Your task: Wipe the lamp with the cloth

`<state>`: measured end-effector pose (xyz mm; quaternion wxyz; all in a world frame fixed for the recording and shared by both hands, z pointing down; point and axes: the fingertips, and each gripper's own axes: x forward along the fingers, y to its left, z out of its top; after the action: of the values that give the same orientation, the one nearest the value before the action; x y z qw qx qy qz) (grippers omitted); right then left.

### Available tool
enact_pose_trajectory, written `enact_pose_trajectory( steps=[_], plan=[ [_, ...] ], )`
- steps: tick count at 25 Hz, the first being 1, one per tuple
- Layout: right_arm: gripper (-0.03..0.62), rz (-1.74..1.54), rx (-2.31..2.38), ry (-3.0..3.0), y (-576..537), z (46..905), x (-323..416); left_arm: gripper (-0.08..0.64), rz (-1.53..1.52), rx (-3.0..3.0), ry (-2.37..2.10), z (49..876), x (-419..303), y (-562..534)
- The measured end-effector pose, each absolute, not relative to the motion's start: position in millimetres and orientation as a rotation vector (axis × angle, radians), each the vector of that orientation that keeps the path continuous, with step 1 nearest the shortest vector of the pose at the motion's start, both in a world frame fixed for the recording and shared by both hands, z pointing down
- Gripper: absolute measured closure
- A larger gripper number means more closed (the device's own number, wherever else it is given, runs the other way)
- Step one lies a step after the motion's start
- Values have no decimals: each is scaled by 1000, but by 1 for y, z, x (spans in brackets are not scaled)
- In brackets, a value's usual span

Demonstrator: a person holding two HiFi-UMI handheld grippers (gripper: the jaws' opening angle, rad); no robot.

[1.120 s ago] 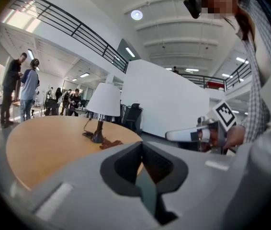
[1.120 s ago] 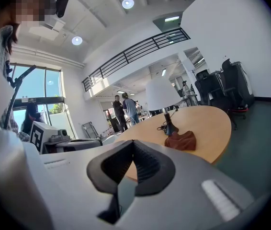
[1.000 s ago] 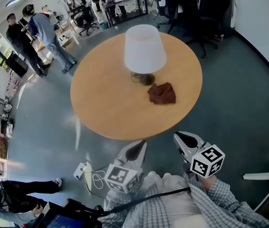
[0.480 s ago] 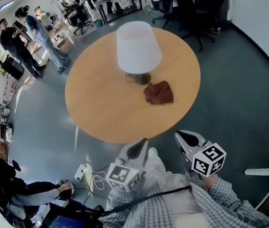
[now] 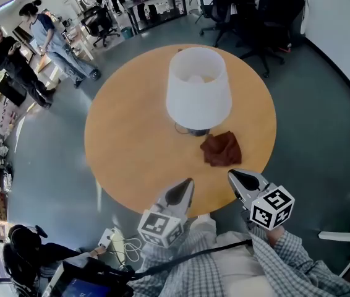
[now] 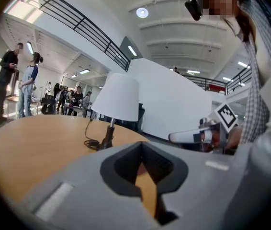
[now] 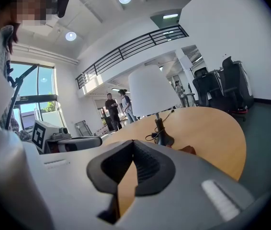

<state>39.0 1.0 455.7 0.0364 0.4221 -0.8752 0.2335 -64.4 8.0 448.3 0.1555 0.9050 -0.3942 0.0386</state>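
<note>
A lamp with a white shade [image 5: 198, 88] and a dark base stands on the round wooden table [image 5: 132, 141]; it also shows as the lamp [image 6: 117, 99] in the left gripper view and the lamp [image 7: 150, 91] in the right gripper view. A crumpled brown cloth [image 5: 222, 148] lies just right of its base. My left gripper [image 5: 187, 183] hangs shut and empty over the table's near edge. My right gripper [image 5: 232, 176] is shut too, a short way in front of the cloth, holding nothing.
Black office chairs [image 5: 249, 17] stand beyond the table on the grey floor. Two people [image 5: 23, 42] stand at the far left, and desks with people sit at the back. A power strip and cable [image 5: 112, 239] lie on the floor at the near left.
Table, lamp and cloth now sit nearer and lower in the head view; both grippers, earlier short of the table, have come up to its near edge, still shut.
</note>
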Motion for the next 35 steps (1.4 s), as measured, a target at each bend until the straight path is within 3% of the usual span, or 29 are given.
enact_pose_trajectory(
  steps=[16,17,25,30,35],
  plan=[
    [589,757,1293,-2604,-73,476,44,554,-181,2430,-788,469,-40,-85],
    [589,751,1288,-2606,-75,476,46,507,-208,2420,-761,469,-37,-87],
    [589,730,1251,-2605,-88,471,53,352,-442,2270,-642,453,-31,-116],
    [589,731,1184,-2592,-89,480,54,319,-583,2235,-604,439,-29,-129],
    [589,693,1095,-2563,-87,497,49,346,-684,2245,-551,425,-29,-130]
  ],
)
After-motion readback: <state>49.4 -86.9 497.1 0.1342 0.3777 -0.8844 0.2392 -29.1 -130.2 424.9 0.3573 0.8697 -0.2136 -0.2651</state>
